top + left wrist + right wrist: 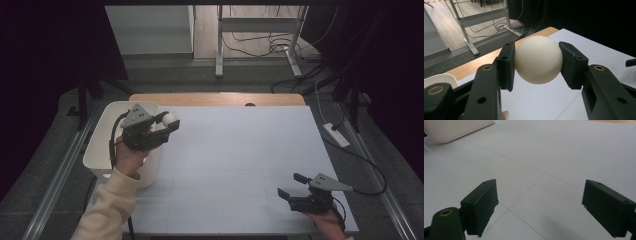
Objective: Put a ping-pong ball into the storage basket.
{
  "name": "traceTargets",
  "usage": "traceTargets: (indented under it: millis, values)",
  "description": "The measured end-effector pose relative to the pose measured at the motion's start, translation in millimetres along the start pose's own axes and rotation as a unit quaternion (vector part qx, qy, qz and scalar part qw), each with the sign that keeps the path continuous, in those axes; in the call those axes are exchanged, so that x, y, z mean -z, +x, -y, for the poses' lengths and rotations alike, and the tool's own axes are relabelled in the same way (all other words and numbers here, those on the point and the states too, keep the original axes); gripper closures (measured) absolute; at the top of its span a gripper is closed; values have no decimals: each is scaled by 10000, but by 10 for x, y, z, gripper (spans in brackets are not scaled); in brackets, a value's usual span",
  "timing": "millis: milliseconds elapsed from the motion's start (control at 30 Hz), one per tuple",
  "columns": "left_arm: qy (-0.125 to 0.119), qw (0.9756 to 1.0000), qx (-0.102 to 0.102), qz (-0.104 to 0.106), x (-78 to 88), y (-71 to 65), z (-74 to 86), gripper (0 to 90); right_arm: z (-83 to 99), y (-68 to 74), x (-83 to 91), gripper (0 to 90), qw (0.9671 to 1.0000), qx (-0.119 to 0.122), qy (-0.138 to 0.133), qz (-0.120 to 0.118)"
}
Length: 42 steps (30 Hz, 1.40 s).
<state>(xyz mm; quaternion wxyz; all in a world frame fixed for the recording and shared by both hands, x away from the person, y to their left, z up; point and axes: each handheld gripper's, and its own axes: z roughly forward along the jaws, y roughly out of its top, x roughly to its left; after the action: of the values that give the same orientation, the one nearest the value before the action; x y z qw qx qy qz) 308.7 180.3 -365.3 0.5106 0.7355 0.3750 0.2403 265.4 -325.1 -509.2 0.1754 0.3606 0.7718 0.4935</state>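
The left gripper (167, 122) held a white ball (169, 119) between its two black jaws. In the left gripper view the ball (538, 59) sat right in the middle, with one jaw pressed on each side of it, so the jaws were closed on the ball. The ball was smooth and round, and it was up in the air, not on the table. In the high view it hung over the left part of the white table (240, 150), just beside the far right corner of a white bin (100, 145). The bin stood at the left edge of the table, and the person's left hand (131, 157) and pale sleeve (107, 207) reached up over it. A grey three-cornered plate sat on top of the left gripper, and a black cable ran down from it. The right gripper (292, 186) was far away from the ball, low over the near right corner of the table. Its jaws stood wide open and held nothing. In the right gripper view the bare white table (544, 157) showed between the two jaws, with thin lines crossing it, and a corner of the white bin (456, 128) showed at the top left. A strip of brown wood (217, 99) ran along the far edge of the table.
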Motion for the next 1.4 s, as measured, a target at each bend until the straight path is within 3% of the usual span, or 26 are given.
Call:
traceTargets:
  millis: [967, 1400]
  values:
    - [123, 9982, 190, -554, 133, 320, -15, 506, 4, 18, -23, 133, 9999, 125, 69, 59]
    - [300, 9953, 377, -838, 141, 538, 43, 506, 4, 18, -23, 133, 9998, 152, 86, 82]
